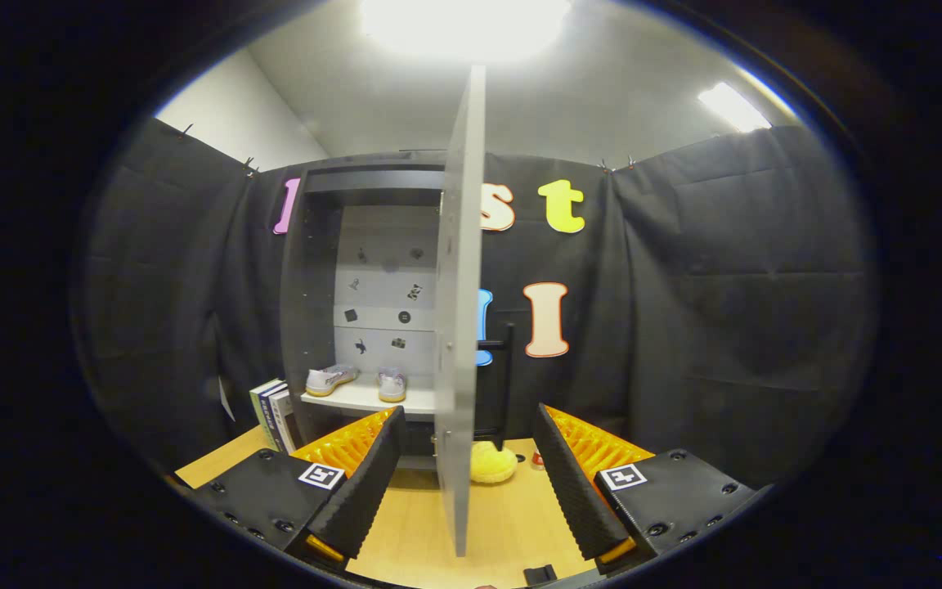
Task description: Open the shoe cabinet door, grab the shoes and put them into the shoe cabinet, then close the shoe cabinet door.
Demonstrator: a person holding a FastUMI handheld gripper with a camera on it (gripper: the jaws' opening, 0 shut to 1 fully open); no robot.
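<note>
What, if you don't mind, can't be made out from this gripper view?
- Cabinet below the shelf: hidden by the open gripper fingers.
- Yellow object: partly behind the open door, identity unclear.
- Small red item: too small to tell.
- Books: cut off by the cabinet's side.

The dark grey shoe cabinet (pixel 307 270) has a pale grey back panel (pixel 385 286) dotted with small black marks and a light grey door (pixel 461 327). Two whitish shoes (pixel 361 381) sit on its white shelf (pixel 356 399). A yellow fluffy toy (pixel 492 463) rests on the light wooden table (pixel 414 523).
</note>
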